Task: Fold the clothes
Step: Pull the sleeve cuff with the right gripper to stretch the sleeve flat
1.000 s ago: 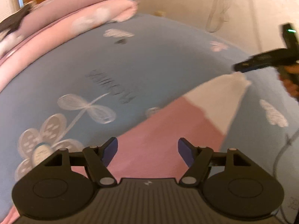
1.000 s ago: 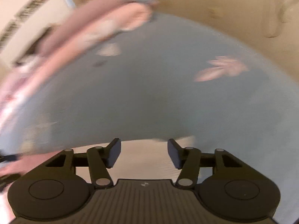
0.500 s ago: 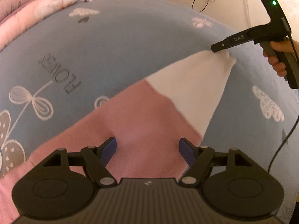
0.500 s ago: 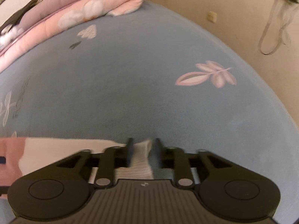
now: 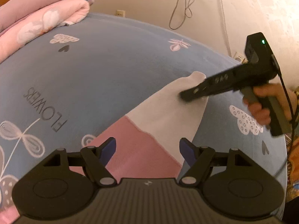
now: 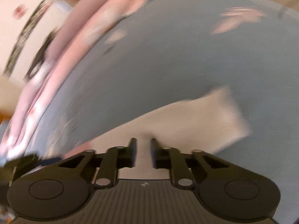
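Note:
A garment with a pink body (image 5: 138, 149) and a white end (image 5: 168, 112) lies flat on the blue flowered bedsheet (image 5: 112, 65). My left gripper (image 5: 147, 149) hovers low over the pink part, open, with nothing pinched between its blue pads. A hand holds my right gripper (image 5: 184, 96), which comes in from the right with its tips on the white end. In the blurred right wrist view, my right gripper (image 6: 143, 143) is shut on a ridge of the white cloth (image 6: 196, 119).
A rolled pink quilt (image 5: 46, 22) lies along the far left of the bed. The beige wall (image 5: 243, 9) with hanging cables (image 5: 179, 13) runs behind. The person's hand (image 5: 261, 104) and a trailing cable (image 5: 287, 112) are at the right edge.
My right gripper's jaws went from wide apart to shut on the white end, and it sank toward the bed. The left gripper slid along the garment, still open.

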`<state>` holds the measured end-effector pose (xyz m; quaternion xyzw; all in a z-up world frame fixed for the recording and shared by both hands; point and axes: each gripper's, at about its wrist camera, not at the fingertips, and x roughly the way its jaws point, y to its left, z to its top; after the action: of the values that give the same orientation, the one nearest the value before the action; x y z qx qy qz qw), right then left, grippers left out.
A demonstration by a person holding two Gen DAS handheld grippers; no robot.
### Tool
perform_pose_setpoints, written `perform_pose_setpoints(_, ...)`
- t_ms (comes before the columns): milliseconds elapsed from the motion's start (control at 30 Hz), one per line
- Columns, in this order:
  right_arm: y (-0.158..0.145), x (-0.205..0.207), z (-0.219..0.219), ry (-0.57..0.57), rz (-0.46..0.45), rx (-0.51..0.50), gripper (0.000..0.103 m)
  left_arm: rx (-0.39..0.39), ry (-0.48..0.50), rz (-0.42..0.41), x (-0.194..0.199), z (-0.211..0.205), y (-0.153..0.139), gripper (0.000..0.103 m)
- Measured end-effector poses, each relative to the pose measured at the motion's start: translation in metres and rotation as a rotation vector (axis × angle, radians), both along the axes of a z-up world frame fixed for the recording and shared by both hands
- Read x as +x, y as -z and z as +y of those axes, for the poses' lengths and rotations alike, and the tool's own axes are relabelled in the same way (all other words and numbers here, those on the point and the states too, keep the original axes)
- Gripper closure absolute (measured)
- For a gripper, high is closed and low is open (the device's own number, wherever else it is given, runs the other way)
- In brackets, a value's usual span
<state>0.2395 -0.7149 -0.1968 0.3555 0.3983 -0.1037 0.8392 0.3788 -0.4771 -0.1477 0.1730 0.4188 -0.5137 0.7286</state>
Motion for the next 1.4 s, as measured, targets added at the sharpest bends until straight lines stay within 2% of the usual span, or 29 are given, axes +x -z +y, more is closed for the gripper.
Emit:
perform_pose_setpoints(67, -0.001, -0.013, -0.018, 0.047, 0.015, 0.002, 0.103, -0.005, 0.014, 0.002, 0.002, -0.009, 0.002, 0.028)
perform_pose_setpoints(133, -0.002, -0.021, -0.028, 0.063, 0.02, 0.021, 0.103, -0.007, 0.036, -0.002, 0.001, -0.02, 0.003, 0.028)
perform_pose_setpoints(167, -0.006, -0.022, -0.025, 0.059, 0.015, 0.022, 0.095, -0.01, 0.052, -0.002, -0.001, -0.025, 0.002, 0.028)
perform_pose_setpoints(200, -0.011, -0.022, -0.02, 0.044, 0.003, 0.018, 0.081, -0.012, 0.079, -0.001, -0.002, -0.029, 0.001, 0.028)
perform_pose_setpoints(267, -0.02, -0.019, -0.007, 0.009, -0.034, 0.027, 0.066, 0.007, 0.17, -0.003, -0.007, -0.036, 0.0, 0.028)
perform_pose_setpoints(333, -0.021, -0.01, 0.007, -0.062, -0.076, 0.081, 0.066, 0.057, 0.257, -0.004, -0.014, -0.035, 0.002, 0.028)
perform_pose_setpoints(433, -0.014, 0.015, 0.031, -0.184, -0.078, 0.158, 0.065, 0.132, 0.309, 0.03, -0.02, -0.026, 0.011, 0.028)
perform_pose_setpoints(567, 0.0, 0.041, 0.056, -0.337, -0.057, 0.199, 0.061, 0.192, 0.275, 0.074, -0.022, -0.014, 0.027, 0.028)
perform_pose_setpoints(700, -0.002, 0.055, 0.061, -0.451, -0.101, 0.24, 0.059, 0.174, 0.254, 0.083, -0.029, -0.004, 0.027, 0.028)
perform_pose_setpoints(800, 0.003, 0.063, 0.064, -0.489, -0.052, 0.2, 0.058, 0.172, 0.232, 0.093, -0.031, -0.001, 0.034, 0.027)
perform_pose_setpoints(867, 0.006, 0.065, 0.053, -0.482, -0.031, 0.175, 0.065, 0.168, 0.235, 0.102, -0.031, -0.002, 0.035, 0.022)
perform_pose_setpoints(967, 0.001, 0.052, 0.021, -0.407, -0.018, 0.133, 0.069, 0.161, 0.237, 0.117, -0.028, -0.002, 0.036, 0.022)
perform_pose_setpoints(1133, -0.006, 0.036, -0.015, -0.307, 0.012, 0.111, 0.069, 0.142, 0.218, 0.142, -0.025, -0.001, 0.033, 0.022)
perform_pose_setpoints(1200, -0.011, 0.035, -0.013, -0.285, 0.017, 0.108, 0.053, 0.126, 0.216, 0.151, -0.025, 0.001, 0.024, 0.022)
perform_pose_setpoints(1300, -0.022, 0.044, 0.014, -0.317, -0.031, 0.122, 0.05, 0.113, 0.201, 0.172, -0.019, 0.013, 0.017, 0.022)
perform_pose_setpoints(1400, -0.022, 0.064, 0.05, -0.375, -0.098, 0.22, 0.046, 0.149, 0.157, 0.198, -0.014, 0.026, 0.024, 0.022)
